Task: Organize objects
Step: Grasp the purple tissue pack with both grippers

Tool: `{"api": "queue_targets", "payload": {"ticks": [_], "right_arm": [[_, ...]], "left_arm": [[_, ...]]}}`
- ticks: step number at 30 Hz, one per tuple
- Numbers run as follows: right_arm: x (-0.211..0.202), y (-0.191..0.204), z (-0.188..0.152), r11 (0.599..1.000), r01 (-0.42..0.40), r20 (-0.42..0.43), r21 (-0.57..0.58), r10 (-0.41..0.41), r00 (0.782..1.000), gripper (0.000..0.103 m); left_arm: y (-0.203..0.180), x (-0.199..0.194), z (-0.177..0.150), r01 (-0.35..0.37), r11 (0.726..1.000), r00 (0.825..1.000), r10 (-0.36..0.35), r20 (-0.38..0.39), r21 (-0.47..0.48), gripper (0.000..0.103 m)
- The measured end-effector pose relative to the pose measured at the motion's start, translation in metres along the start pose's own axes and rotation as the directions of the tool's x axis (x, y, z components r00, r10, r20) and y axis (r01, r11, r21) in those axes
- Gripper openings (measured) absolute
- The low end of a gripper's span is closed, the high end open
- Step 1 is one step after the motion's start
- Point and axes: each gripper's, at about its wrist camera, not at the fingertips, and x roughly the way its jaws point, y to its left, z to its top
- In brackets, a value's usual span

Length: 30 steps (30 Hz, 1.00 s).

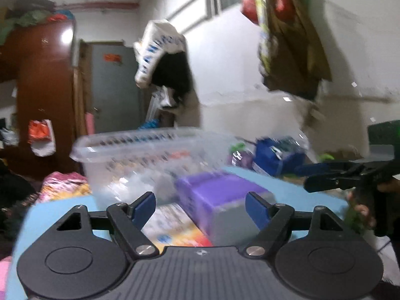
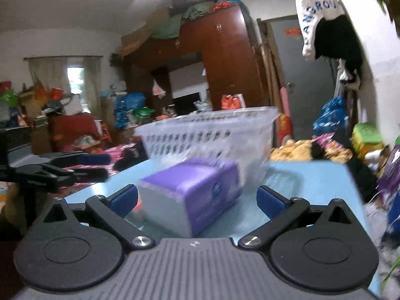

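Observation:
A purple and grey box [image 1: 220,200] [image 2: 195,195] lies on the light blue table [image 1: 300,190] [image 2: 312,182], just in front of a clear slotted plastic basket [image 1: 150,150] [image 2: 207,135]. A colourful packet [image 1: 172,227] lies flat beside the box, partly under it. My left gripper [image 1: 200,210] is open, its blue pads wide apart and level with the box's near end. My right gripper [image 2: 197,200] is open too, and the box sits ahead between its pads without touching them. Each gripper shows in the other's view, the right [image 1: 307,177] and the left [image 2: 105,166].
Motion blurs both views. A blue bag [image 1: 277,155] and other clutter lie behind the table on the right. Bags hang on the wall [image 1: 287,37]. A hand [image 1: 362,210] holds the right gripper. A brown wardrobe [image 2: 220,57] and piled goods fill the room beyond.

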Motion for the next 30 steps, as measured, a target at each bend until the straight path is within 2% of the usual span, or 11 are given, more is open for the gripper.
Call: {"api": "queue_targets", "payload": {"ticks": [6,13,14,20,25,28,30], "right_arm": [[0.03,-0.001,0.003,1.0,-0.006,-0.057,-0.028,0.004,0.998,0.103],[0.034,0.009,-0.007,0.998,0.006,-0.078,-0.059,-0.01,0.997,0.103],[0.036,0.008,-0.006,0.998,0.011,-0.078,-0.065,-0.016,0.997,0.103],[0.046,0.008,-0.006,0.996,-0.02,-0.107,-0.086,0.011,0.994,0.088],[0.053,0.007,-0.009,0.994,-0.056,-0.149,-0.093,0.042,0.988,0.063],[0.05,0.004,-0.011,0.995,-0.057,-0.143,-0.085,0.045,0.989,0.059],[0.048,0.002,-0.013,0.994,-0.063,-0.136,-0.085,0.051,0.989,0.057]], "left_arm": [[-0.005,0.014,-0.016,0.043,0.999,0.998,-0.044,-0.053,-0.018,0.082],[-0.01,0.027,-0.02,0.025,0.999,0.996,-0.028,-0.09,-0.029,0.082],[-0.01,0.032,-0.019,0.019,0.999,0.995,-0.022,-0.098,-0.035,0.078],[-0.002,0.05,-0.022,0.055,0.992,0.988,-0.071,-0.137,-0.116,0.056],[-0.005,0.052,-0.021,0.057,0.992,0.989,-0.072,-0.129,-0.116,0.053],[-0.004,0.053,-0.021,0.082,0.988,0.987,-0.098,-0.125,-0.13,0.045],[-0.006,0.052,-0.021,0.08,0.989,0.988,-0.096,-0.12,-0.126,0.045]]}}
